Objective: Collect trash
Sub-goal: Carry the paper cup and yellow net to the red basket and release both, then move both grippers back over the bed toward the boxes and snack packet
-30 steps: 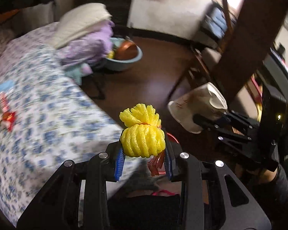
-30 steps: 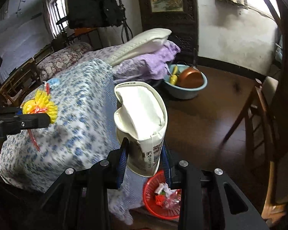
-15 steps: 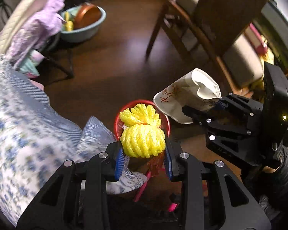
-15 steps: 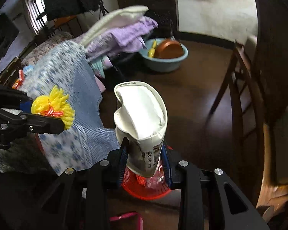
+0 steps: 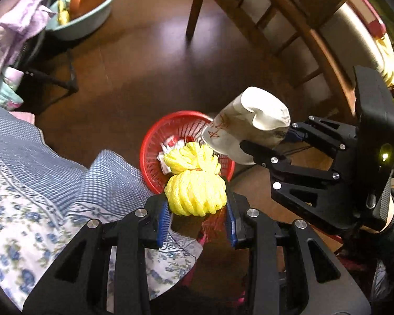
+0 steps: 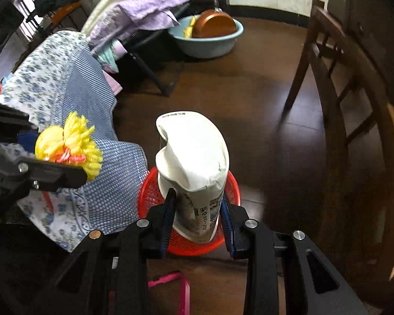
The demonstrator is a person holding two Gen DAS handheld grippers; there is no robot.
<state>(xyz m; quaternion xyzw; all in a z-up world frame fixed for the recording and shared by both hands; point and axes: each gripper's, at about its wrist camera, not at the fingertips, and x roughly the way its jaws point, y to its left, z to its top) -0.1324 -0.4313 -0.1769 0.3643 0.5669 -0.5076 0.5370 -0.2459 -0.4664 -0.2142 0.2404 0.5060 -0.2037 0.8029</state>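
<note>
above the red basket (image 5: 149, 141), left gripper (image 5: 195, 216) clamps a yellow yarn bundle (image 5: 195, 195). right gripper (image 6: 197, 216) clamps a crushed paper cup (image 6: 194, 162). some wrappers already lie inside; 2 drops remain.

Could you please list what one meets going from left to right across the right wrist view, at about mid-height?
Blue floral tablecloth → yellow yarn pom-pom held by the left gripper → crushed white paper cup over the red plastic basket → bare dark wooden floor → brown wooden chair.
</note>
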